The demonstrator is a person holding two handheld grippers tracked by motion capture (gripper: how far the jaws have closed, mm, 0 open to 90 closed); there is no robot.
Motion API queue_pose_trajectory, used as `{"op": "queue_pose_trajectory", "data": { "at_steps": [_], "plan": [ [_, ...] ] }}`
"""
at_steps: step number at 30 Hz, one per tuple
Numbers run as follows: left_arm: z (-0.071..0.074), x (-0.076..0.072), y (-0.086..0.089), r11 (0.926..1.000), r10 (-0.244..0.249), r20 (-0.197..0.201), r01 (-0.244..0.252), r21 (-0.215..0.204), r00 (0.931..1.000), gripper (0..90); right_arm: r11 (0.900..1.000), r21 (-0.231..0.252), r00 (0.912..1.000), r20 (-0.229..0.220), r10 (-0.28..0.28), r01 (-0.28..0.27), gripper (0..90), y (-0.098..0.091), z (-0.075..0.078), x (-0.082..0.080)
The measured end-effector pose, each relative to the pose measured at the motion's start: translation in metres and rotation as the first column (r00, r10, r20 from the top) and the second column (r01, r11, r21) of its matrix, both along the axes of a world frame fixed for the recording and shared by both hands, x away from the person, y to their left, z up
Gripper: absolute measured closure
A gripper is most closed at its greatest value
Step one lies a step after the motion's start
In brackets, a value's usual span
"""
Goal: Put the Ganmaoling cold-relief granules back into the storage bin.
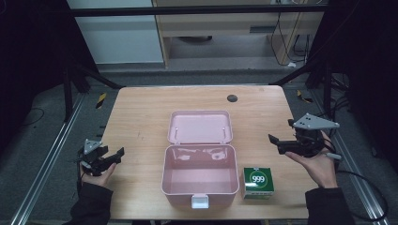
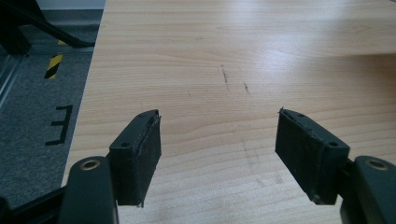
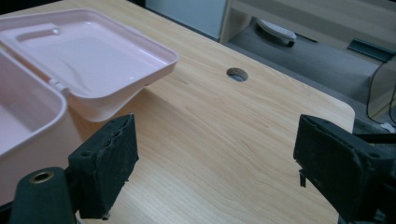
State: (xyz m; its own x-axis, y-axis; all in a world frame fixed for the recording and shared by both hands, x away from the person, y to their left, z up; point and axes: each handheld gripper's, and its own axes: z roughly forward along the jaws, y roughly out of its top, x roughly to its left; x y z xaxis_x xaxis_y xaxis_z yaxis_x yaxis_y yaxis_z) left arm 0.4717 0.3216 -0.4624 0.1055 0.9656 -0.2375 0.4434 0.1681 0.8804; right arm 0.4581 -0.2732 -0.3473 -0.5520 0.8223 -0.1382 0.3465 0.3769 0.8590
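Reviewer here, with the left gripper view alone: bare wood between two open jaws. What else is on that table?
Observer: A pink storage box sits mid-table, its lid swung open behind it.
Reviewer: Anything inside it?
Observer: No, the high view shows its inside bare.
Reviewer: Any other item?
Observer: A small green box marked 999 stands just right of the pink box, apart from it.
Reviewer: And the right gripper?
Observer: The right gripper is held at the table's right edge, jaws apart, holding nothing; the left gripper is at the left edge.
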Motion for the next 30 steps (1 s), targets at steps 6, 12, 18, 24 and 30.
{"op": "queue_pose_trajectory", "data": {
  "at_steps": [6,12,18,24,30],
  "plan": [
    [-0.002,0.001,-0.004,0.9996,-0.023,-0.010,0.023,0.014,0.9997,30.6,0.9856,-0.108,0.9913,-0.034,0.127,-0.130,14.0,0.015,0.016,-0.006],
    [-0.003,0.001,-0.004,0.9992,-0.034,-0.016,0.034,0.019,0.9993,30.5,0.9493,-0.214,0.9725,-0.085,0.217,-0.231,13.6,0.029,0.024,-0.009],
    [-0.004,0.001,-0.006,0.9987,-0.043,-0.021,0.044,0.027,0.9988,30.3,0.8900,-0.314,0.9424,-0.159,0.294,-0.331,11.5,0.042,0.025,-0.012],
    [-0.005,0.002,-0.005,0.9981,-0.050,-0.030,0.051,0.036,0.9983,30.1,0.8273,-0.368,0.9024,-0.249,0.352,-0.424,11.1,0.053,0.019,-0.015],
    [-0.006,0.002,-0.006,0.9978,-0.053,-0.034,0.054,0.039,0.9980,29.9,0.7773,-0.403,0.8703,-0.318,0.376,-0.483,9.3,0.058,0.012,-0.018]
  ]
}}
